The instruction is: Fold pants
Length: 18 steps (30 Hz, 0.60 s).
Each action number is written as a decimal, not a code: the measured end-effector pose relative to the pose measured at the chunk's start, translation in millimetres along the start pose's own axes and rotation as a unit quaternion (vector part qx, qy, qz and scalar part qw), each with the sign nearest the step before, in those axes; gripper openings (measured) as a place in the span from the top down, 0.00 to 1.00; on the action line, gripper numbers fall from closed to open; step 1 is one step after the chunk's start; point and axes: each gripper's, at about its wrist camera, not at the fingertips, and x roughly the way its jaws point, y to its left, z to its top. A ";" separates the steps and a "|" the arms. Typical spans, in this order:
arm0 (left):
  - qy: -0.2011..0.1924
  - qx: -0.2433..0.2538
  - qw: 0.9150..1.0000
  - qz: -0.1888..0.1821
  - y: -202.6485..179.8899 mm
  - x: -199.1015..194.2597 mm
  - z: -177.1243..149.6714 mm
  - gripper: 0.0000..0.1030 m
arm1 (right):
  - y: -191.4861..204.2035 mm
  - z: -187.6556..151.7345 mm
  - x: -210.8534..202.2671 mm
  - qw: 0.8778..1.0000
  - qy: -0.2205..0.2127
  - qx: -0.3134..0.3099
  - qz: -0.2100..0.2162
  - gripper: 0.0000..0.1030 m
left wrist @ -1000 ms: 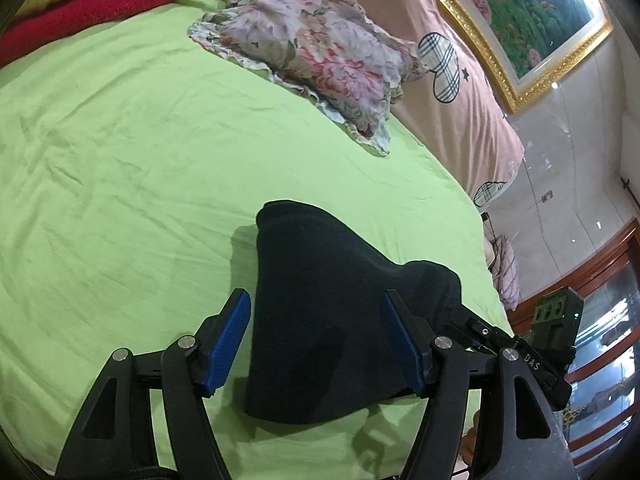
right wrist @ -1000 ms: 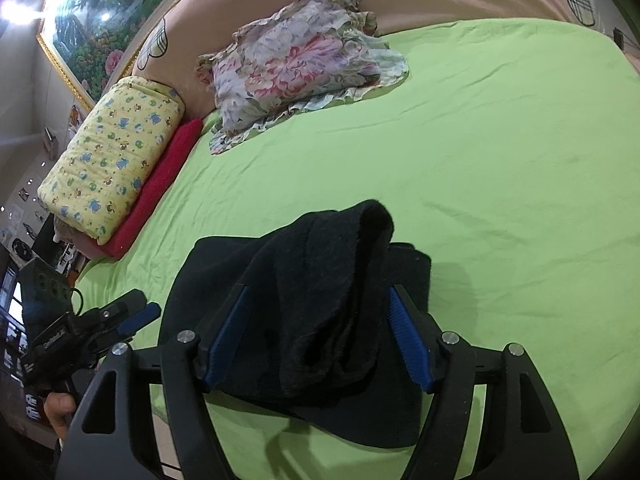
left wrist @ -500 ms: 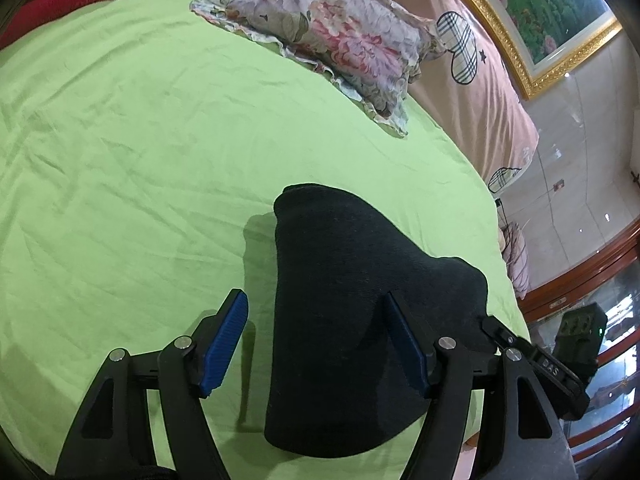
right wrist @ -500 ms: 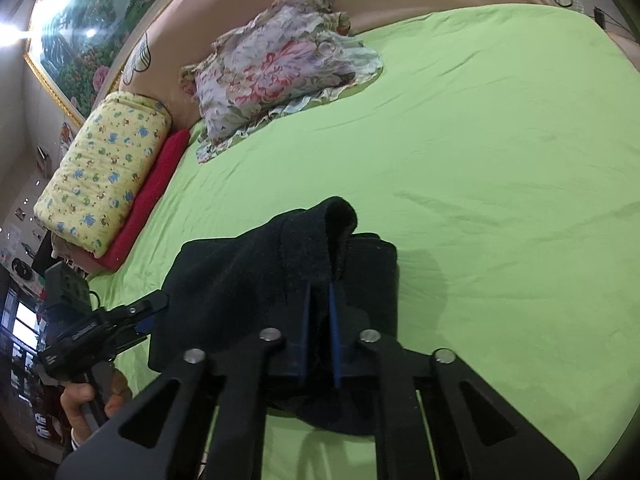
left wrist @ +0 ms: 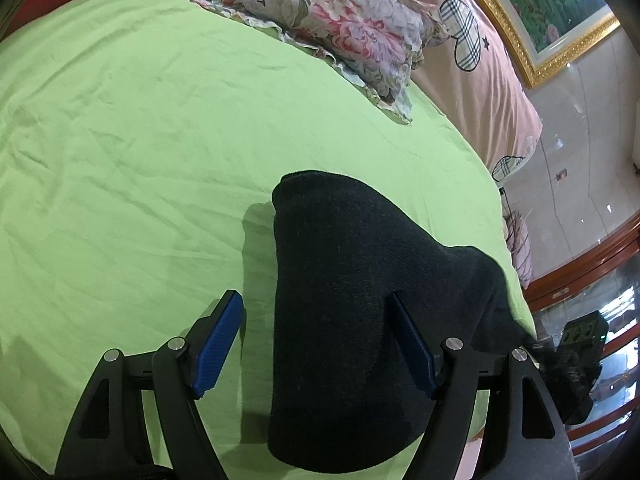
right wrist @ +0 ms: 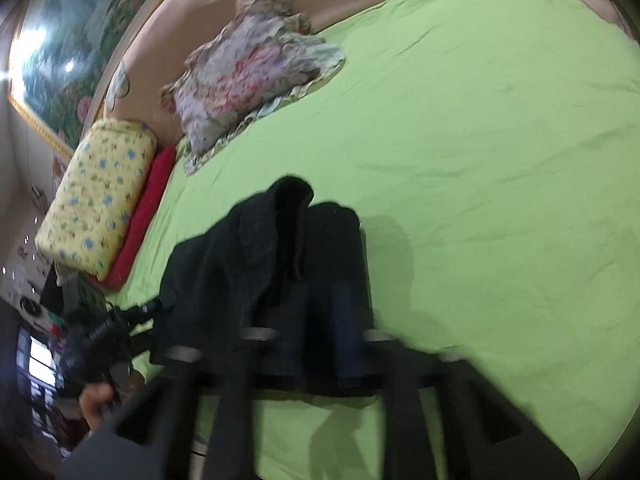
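Black pants lie folded in a thick bundle on the green sheet, near the bed's edge. My left gripper hovers just above them with its jaws opening. The bundle's left edge is between the blue pads, which do not press on it. In the blurred right wrist view, the pants show a raised fold. My right gripper has its jaws opening, a narrow gap apart, with that fold between them. A hand holds the left gripper's body at lower left.
A floral pillow lies at the bed's head against a pink cover. A yellow bolster and a red blanket lie along the far side. A gold-framed painting hangs above. Open green sheet spreads right of the pants.
The right gripper shut on the raised fold of the pants, then parted again, and the fold has sunk lower. The left gripper came down closer to the bundle with slightly wider jaws.
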 end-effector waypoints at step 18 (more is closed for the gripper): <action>0.019 -0.008 1.000 -0.010 8.3 5.0 0.6 0.22 | -4.4 3.9 38.0 0.997 0.054 0.045 0.024 0.20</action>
